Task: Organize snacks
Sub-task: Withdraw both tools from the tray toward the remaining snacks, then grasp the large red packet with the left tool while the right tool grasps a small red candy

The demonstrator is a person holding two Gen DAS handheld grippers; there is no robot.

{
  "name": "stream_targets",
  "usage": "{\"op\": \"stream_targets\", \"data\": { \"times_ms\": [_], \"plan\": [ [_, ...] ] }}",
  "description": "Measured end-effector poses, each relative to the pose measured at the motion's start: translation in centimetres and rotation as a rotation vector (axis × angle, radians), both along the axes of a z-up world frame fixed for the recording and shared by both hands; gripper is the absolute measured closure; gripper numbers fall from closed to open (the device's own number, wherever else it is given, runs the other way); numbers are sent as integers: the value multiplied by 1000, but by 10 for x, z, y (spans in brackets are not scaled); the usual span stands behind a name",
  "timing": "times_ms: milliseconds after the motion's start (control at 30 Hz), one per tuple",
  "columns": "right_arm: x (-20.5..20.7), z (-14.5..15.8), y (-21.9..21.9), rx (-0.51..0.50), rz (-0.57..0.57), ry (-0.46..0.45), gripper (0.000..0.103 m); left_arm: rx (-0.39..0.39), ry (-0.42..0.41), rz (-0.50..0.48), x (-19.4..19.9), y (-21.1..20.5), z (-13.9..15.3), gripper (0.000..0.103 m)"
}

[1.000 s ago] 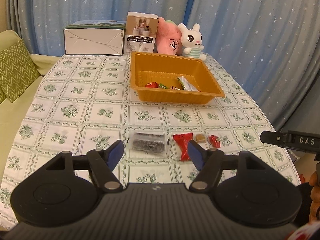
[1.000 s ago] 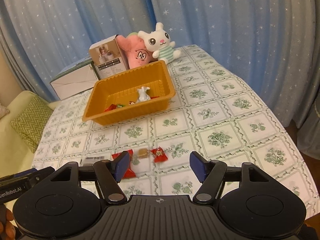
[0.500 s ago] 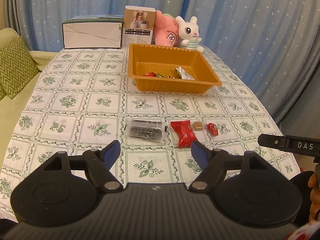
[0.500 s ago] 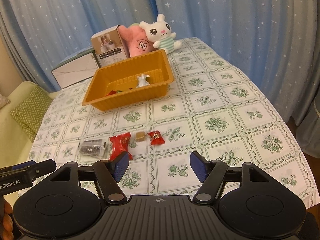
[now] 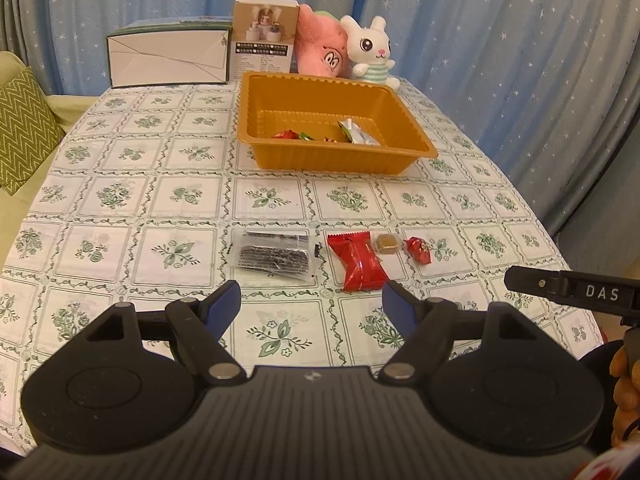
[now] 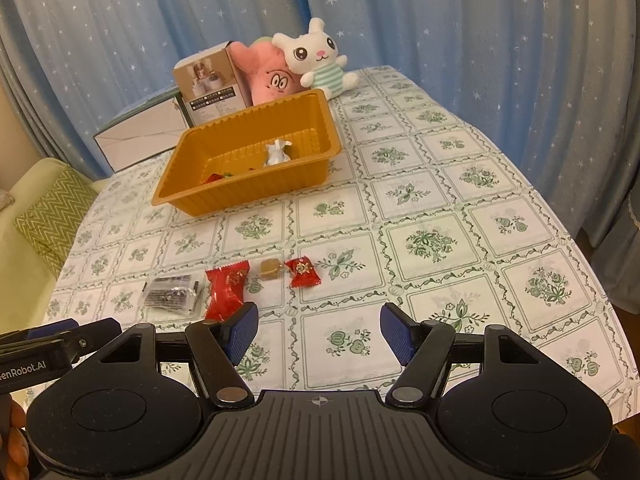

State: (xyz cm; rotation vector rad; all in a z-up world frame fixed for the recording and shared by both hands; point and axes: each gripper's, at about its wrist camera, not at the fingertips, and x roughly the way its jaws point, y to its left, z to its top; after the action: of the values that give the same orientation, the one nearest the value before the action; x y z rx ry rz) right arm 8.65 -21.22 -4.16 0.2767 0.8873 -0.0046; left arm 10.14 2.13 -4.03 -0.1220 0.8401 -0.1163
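An orange tray (image 5: pixel 416 148) (image 6: pixel 244 196) stands on the far half of the table and holds several small wrapped snacks and a silver packet (image 5: pixel 358 136). On the near tablecloth lie a dark clear-wrapped snack (image 5: pixel 274 256) (image 6: pixel 172 295), a red packet (image 5: pixel 360 266) (image 6: pixel 226 292), a small brown candy (image 5: pixel 386 243) (image 6: pixel 270 269) and a small red candy (image 5: pixel 418 250) (image 6: pixel 304 272). My left gripper (image 5: pixel 312 306) is open and empty, just short of the dark snack and red packet. My right gripper (image 6: pixel 319 330) is open and empty, near the candies.
A white box (image 5: pixel 168 60), a brown carton (image 5: pixel 266 42), a pink plush (image 5: pixel 320 50) and a white bunny plush (image 5: pixel 370 52) stand behind the tray. A green cushion (image 5: pixel 20 128) lies on a sofa at the left. Blue curtains hang behind.
Both grippers have drawn back and lifted a little from the table, then settled. The snacks lie where they were. Both stay open.
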Motion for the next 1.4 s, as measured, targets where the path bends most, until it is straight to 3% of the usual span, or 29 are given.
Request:
{"op": "stream_targets", "data": {
  "times_ms": [800,1167,1267,1400],
  "plan": [
    [33,-47,-14,16,-11,66,36,-7,65,-53,50,-28,-41,30],
    [52,-62,-21,-2,-21,62,36,-7,59,-98,82,-47,-58,44],
    [55,-65,-21,-1,-20,60,36,-5,66,-111,90,-51,-66,55],
    [58,-69,-22,4,-24,64,36,-1,80,-132,98,-57,-76,64]
  ]
}}
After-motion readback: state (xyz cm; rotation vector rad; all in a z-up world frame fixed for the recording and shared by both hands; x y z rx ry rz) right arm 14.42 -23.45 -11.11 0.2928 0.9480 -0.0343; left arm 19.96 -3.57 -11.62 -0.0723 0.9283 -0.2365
